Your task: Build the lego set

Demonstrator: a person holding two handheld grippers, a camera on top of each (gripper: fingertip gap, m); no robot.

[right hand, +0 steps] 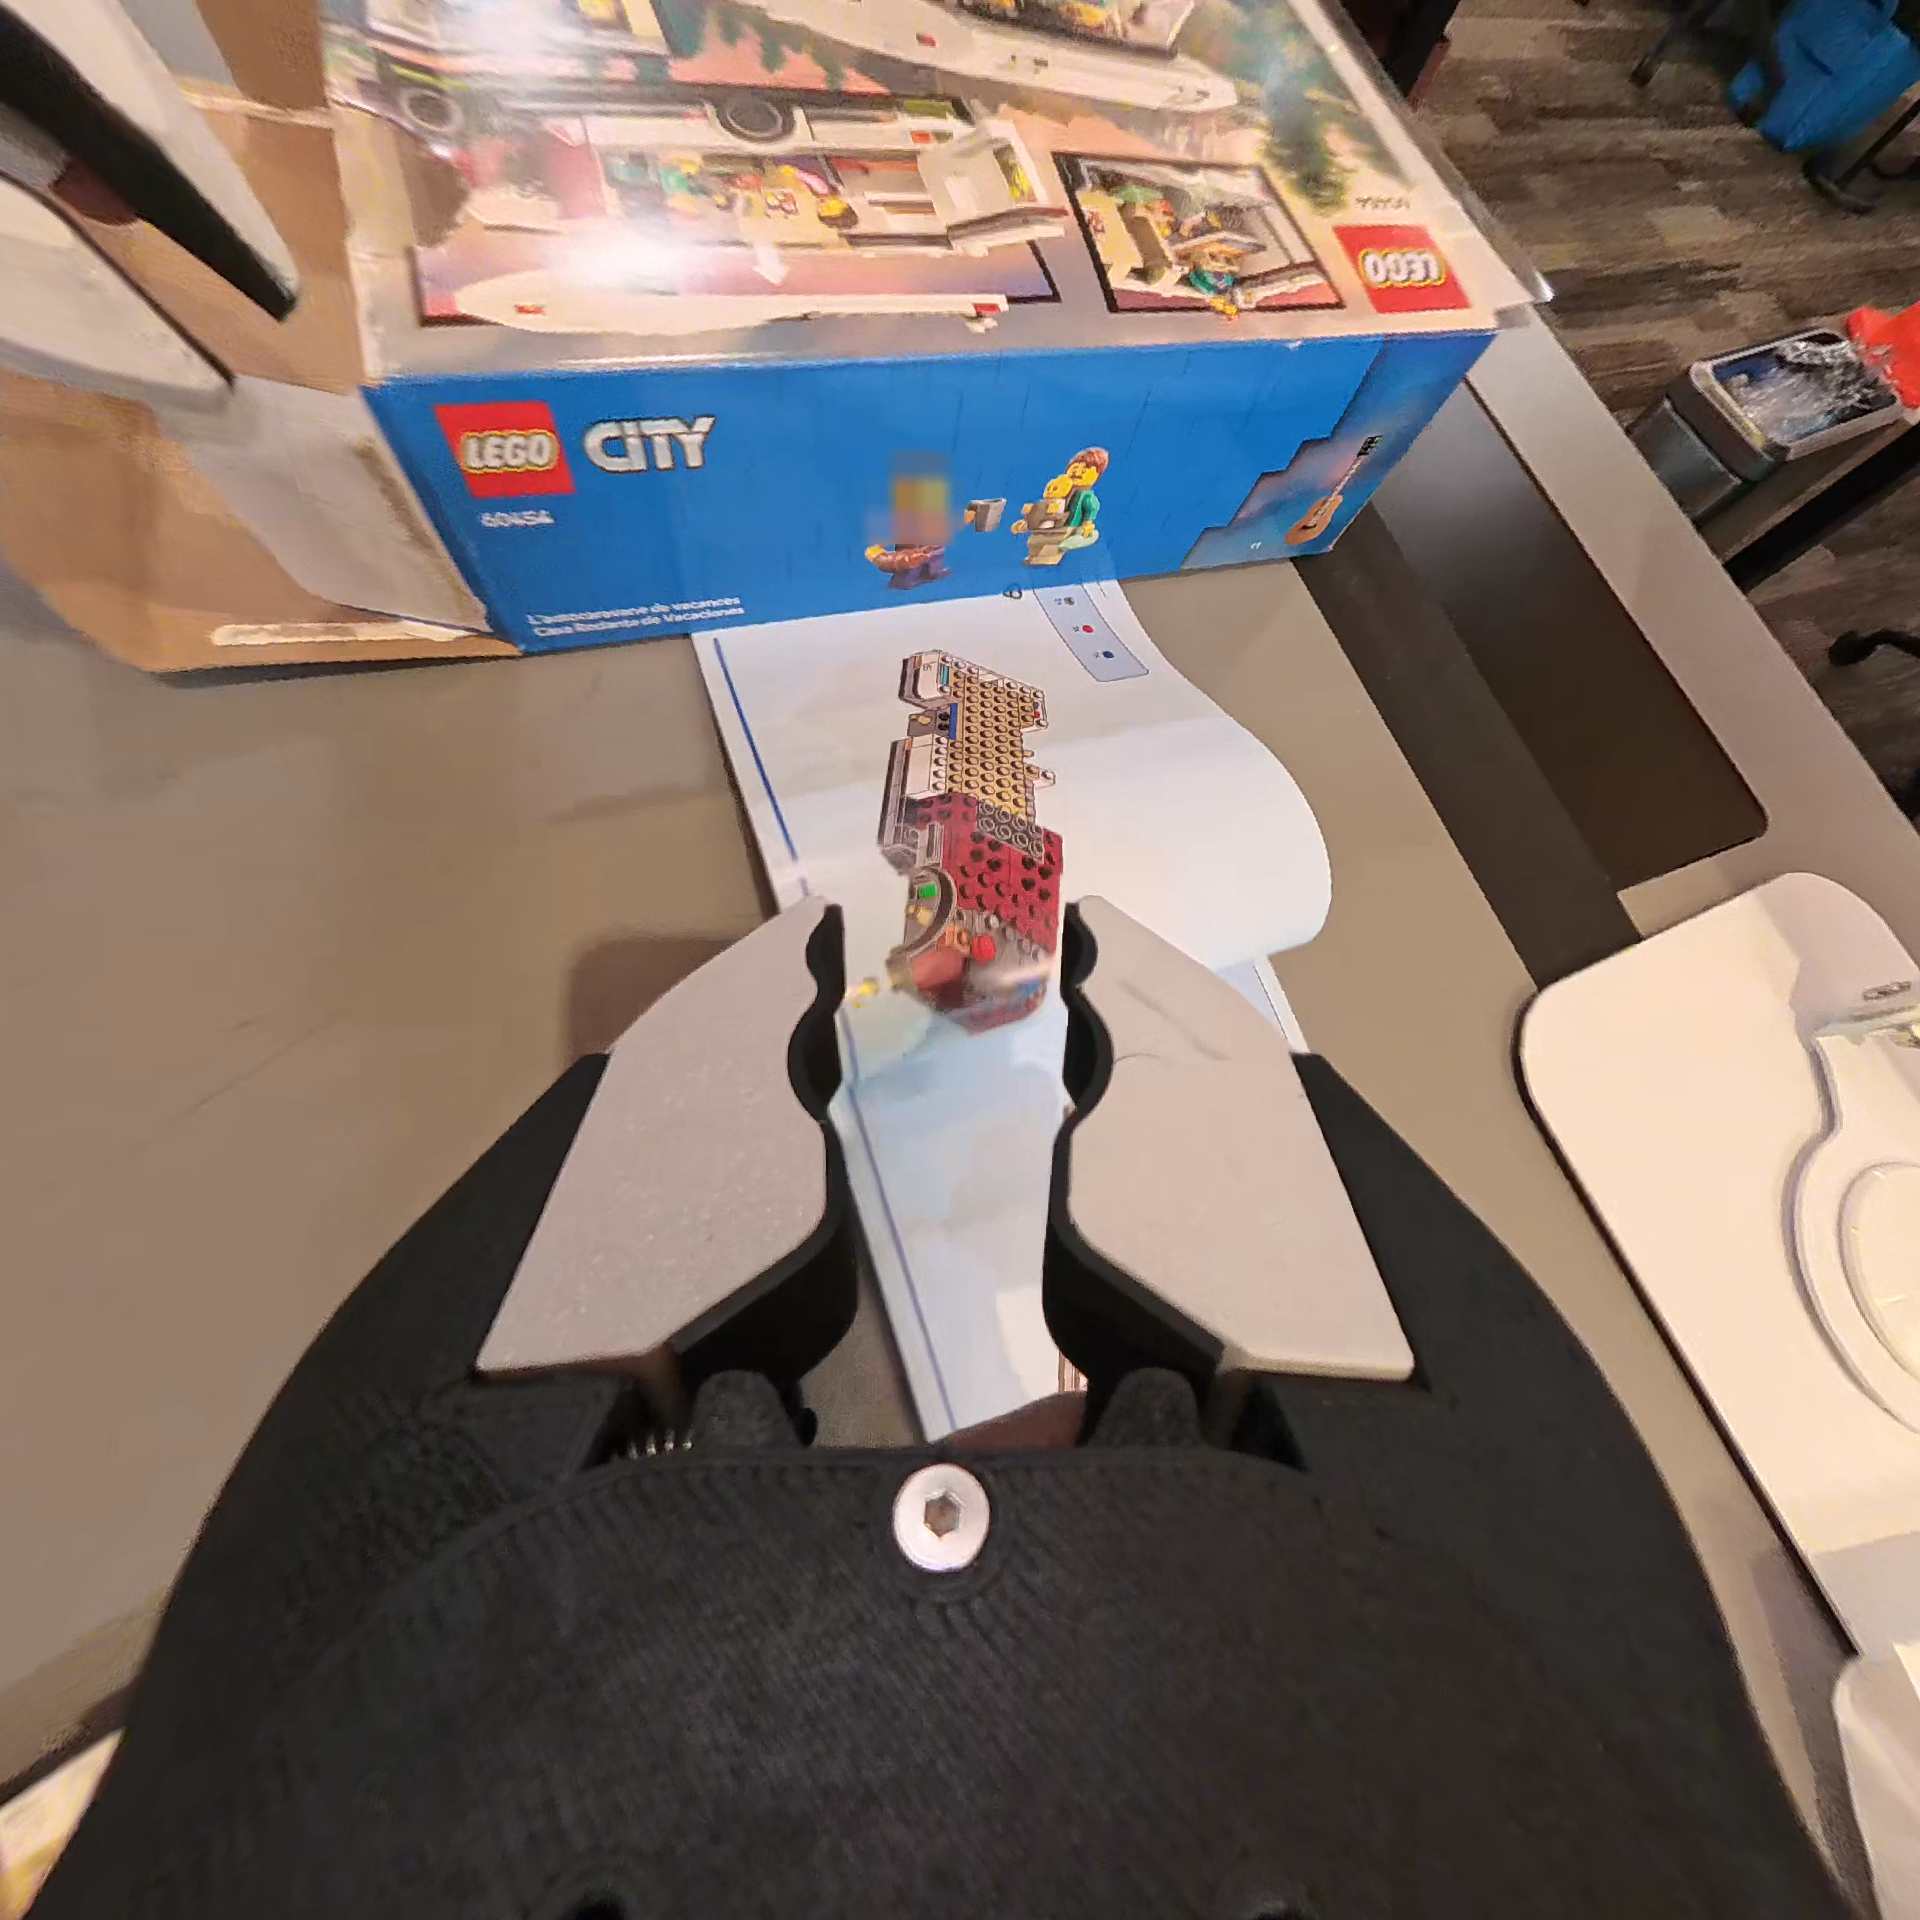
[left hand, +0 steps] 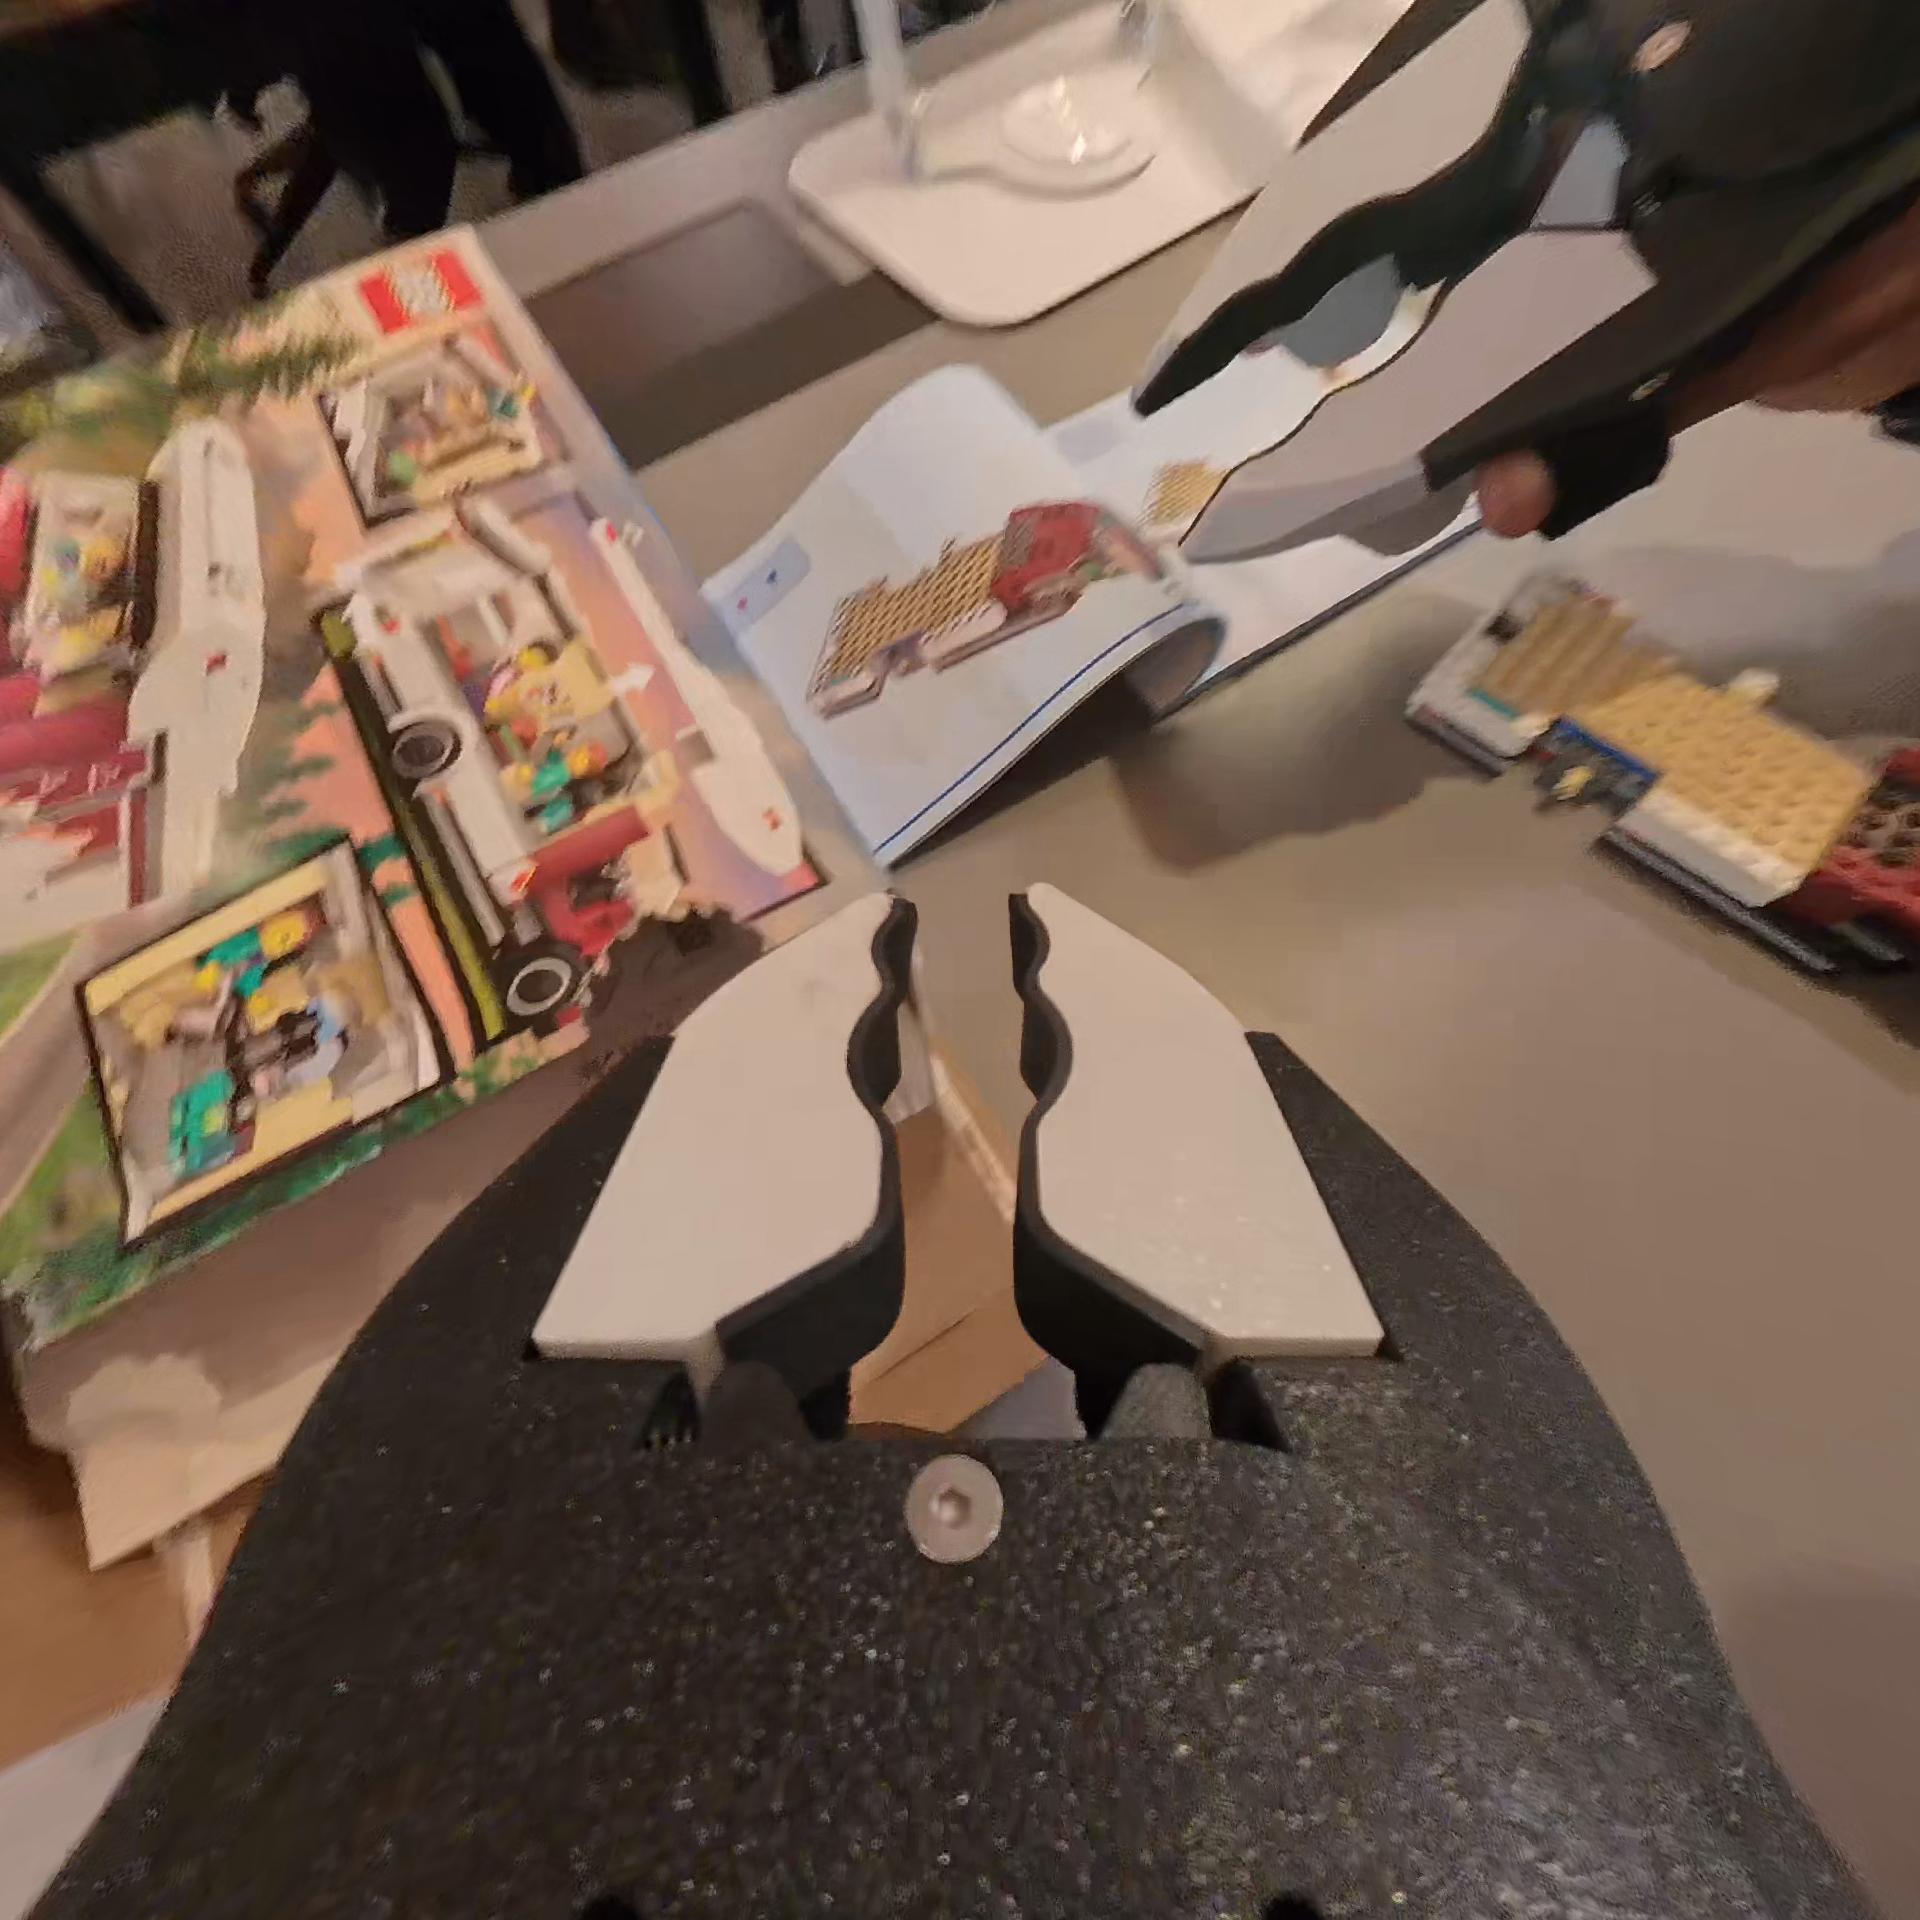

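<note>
Two hand-held grippers over a grey table [right hand: 312, 883] with a toy brick set.

The toy box [right hand: 935, 468] fills the upper frame; the open instruction booklet [right hand: 1143, 790] lies below it, under the right gripper [right hand: 948, 914], jaws apart, holding nothing. Left gripper [left hand: 961, 909], jaws apart and holding nothing, sits beside the box corner; a partly built brick model [left hand: 1704, 769] lies at right.

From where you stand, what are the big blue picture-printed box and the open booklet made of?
Big blue picture-printed box: apparently glossy printed cardboard; its top reflects glare, and a torn brown flap shows raw board. Open booklet: thin, smooth printed paper; its pages curl.
</note>
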